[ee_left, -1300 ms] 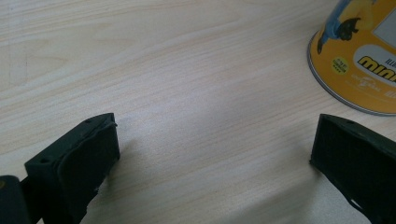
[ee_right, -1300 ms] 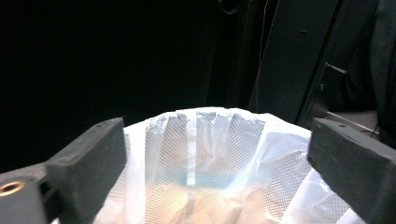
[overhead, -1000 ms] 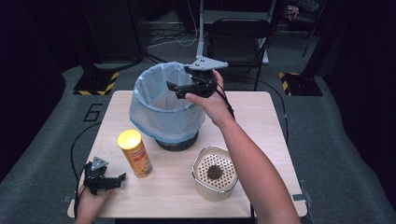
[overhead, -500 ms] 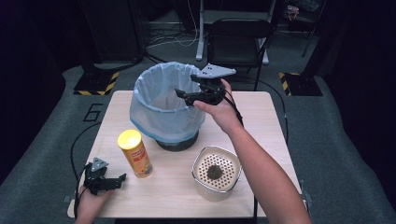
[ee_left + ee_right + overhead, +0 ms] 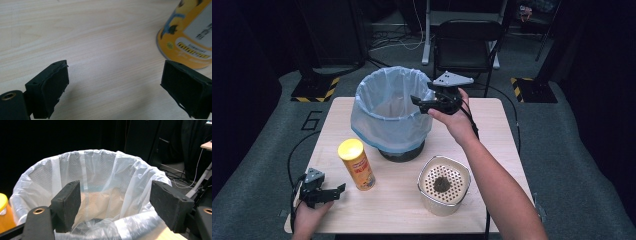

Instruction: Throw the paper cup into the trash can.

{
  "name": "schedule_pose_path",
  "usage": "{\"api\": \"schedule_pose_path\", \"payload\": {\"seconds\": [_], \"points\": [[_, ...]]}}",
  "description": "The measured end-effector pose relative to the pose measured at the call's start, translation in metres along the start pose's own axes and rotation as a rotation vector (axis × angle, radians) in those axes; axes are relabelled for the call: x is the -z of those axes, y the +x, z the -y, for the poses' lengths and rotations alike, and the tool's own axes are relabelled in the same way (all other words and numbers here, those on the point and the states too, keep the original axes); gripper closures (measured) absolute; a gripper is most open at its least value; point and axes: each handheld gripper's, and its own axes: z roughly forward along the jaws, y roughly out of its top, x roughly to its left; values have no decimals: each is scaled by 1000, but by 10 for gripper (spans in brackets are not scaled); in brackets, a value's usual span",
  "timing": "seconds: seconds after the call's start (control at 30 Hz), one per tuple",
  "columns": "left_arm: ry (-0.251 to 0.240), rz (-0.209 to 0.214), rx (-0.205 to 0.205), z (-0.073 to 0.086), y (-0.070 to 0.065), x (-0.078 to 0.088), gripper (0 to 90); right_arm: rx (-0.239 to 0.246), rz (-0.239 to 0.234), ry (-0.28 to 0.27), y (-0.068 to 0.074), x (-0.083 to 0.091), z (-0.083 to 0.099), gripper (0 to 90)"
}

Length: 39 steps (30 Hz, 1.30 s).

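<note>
Jaws spread on the right gripper over the pale-blue-lined mesh bin on the wooden table in the high view, while the left gripper view shows the left gripper gaping empty beside the yellow cylindrical can, and the right gripper view looks into the bin's liner.

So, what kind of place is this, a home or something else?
Probably a lab or studio set up for recording, not a home. A lone wooden table stands on grey carpet among dark curtains, black-and-yellow taped stand bases and floor cables, with a number marked on the floor.
</note>
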Motion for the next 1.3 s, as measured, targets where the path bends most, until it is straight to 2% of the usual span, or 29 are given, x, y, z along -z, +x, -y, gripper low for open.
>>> {"api": "schedule_pose_path", "payload": {"seconds": [0.13, 0.17, 0.23, 0.27, 0.33, 0.47, 0.53, 0.57, 0.63, 0.73, 0.8, 0.87, 0.93, 1.0, 1.03, 1.13, 1.2, 1.3], "points": [[-46, 39, 9, -4, -3, 6, 99, -4, -6, -19, -2, 13, 2, 256], [-47, 51, 4, -5, -3, 8, 108, -10, -5, -26, -3, 18, 3, 260], [-78, 61, -3, -7, -5, 12, 119, -10, -3, -31, -5, 24, 5, 262], [-99, 79, -4, -9, -7, 15, 132, -12, -1, -31, -5, 28, 6, 262], [-114, 96, -13, -11, -9, 18, 141, -22, 6, -29, -7, 36, 11, 262], [-112, 135, -67, -15, -14, 25, 140, -24, 8, -33, -9, 49, 20, 264], [-118, 162, -75, -16, -18, 27, 135, -7, 22, -31, -9, 58, 25, 264], [-138, 171, -69, -17, -20, 27, 124, -5, 20, -29, -10, 61, 27, 264], [-143, 196, -66, -18, -21, 27, 112, -5, 25, -20, -10, 68, 32, 264], [-156, 234, -73, -19, -25, 29, 104, 21, 48, 6, -10, 79, 43, 264], [-150, 250, -99, -21, -26, 31, 100, 27, 56, 11, -10, 86, 51, 264], [-143, 268, -90, -23, -29, 30, 94, 32, 73, 15, -10, 93, 59, 264], [-159, 283, -92, -25, -33, 29, 88, 27, 74, 30, -11, 97, 67, 264], [-168, 280, -95, -28, -37, 28, 84, 17, 80, 42, -12, 102, 75, 264], [-152, 282, -103, -31, -39, 28, 84, 16, 82, 41, -13, 105, 78, 264], [-159, 269, -130, -36, -46, 28, 80, -14, 86, 37, -16, 113, 86, 264], [-145, 281, -128, -39, -48, 28, 78, -23, 86, 27, -18, 119, 91, 264], [-138, 273, -125, -43, -48, 23, 78, -34, 99, 27, -19, 126, 96, 264]]}}
